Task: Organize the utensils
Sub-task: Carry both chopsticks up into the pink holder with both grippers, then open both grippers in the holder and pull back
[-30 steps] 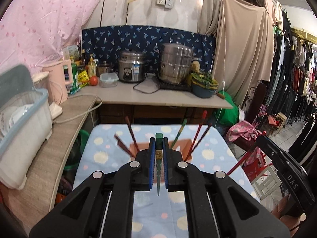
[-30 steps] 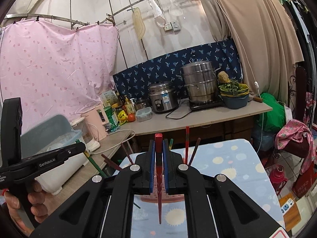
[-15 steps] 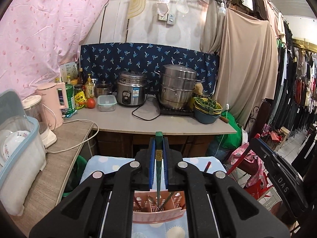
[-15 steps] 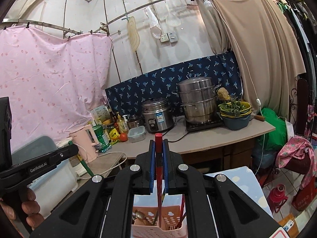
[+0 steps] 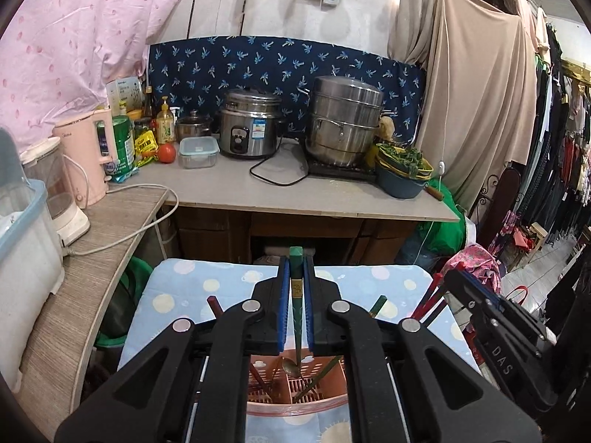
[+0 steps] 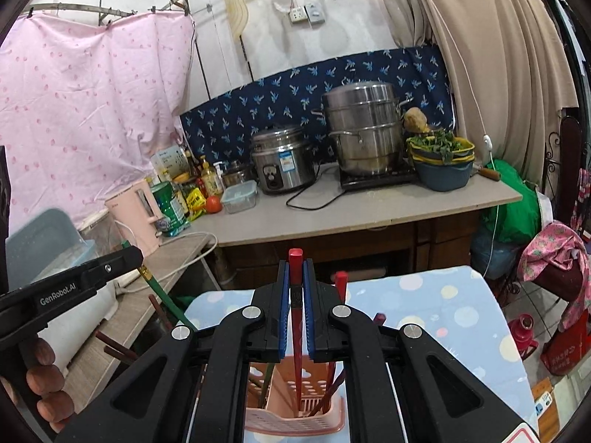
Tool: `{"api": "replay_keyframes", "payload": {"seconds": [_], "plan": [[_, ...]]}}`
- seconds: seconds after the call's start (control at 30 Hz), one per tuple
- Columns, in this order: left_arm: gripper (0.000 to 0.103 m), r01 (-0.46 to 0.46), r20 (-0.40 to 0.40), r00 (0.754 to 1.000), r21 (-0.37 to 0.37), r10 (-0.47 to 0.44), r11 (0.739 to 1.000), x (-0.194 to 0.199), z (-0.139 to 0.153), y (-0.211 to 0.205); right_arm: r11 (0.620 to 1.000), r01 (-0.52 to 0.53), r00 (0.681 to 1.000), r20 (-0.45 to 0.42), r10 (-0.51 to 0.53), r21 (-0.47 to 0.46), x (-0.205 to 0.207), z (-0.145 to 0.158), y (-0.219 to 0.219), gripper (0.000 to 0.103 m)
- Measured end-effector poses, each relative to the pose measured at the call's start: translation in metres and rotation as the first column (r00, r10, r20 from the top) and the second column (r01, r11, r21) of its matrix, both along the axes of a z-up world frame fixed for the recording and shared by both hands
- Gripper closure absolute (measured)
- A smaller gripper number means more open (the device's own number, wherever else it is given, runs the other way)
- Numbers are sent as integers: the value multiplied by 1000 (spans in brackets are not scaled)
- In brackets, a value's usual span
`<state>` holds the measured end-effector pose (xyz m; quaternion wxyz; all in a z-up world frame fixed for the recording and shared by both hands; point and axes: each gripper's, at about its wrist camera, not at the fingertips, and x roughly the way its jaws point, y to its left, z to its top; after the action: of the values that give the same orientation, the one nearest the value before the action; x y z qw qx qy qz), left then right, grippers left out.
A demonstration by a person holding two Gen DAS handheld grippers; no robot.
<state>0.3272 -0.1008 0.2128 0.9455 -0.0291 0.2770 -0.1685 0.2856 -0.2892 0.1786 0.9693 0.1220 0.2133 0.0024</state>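
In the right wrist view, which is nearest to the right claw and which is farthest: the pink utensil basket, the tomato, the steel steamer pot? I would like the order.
1. Pink utensil basket: directly below the right claw, on the dotted cloth.
2. Tomato: left on the counter, beside a clear box.
3. Steel steamer pot: right, at the counter's back, against the blue cloth.

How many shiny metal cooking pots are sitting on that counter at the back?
3. A tall stacked steamer on the right, a rice cooker in the middle, and a small lidded pot to its left, behind a clear food box. Others may be hidden behind the bottles.
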Motion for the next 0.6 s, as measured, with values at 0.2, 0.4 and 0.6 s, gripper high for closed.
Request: {"api": "replay_keyframes", "payload": {"seconds": [0.2, 0.4, 0.6], "plan": [[96, 0, -10, 1000, 1, 0, 1000, 1, -6, -3, 1000, -8, 1000, -30, 7, -14, 6, -12, 6, 96], [96, 1, -11, 1000, 5, -1, 1000, -1, -9, -4, 999, -7, 1000, -30, 6, -37, 5, -13, 10, 96], [96, 3, -4, 1000, 8, -3, 1000, -4, -6, -4, 999, -6, 1000, -25, 5, -32, 3, -11, 10, 96]]}}
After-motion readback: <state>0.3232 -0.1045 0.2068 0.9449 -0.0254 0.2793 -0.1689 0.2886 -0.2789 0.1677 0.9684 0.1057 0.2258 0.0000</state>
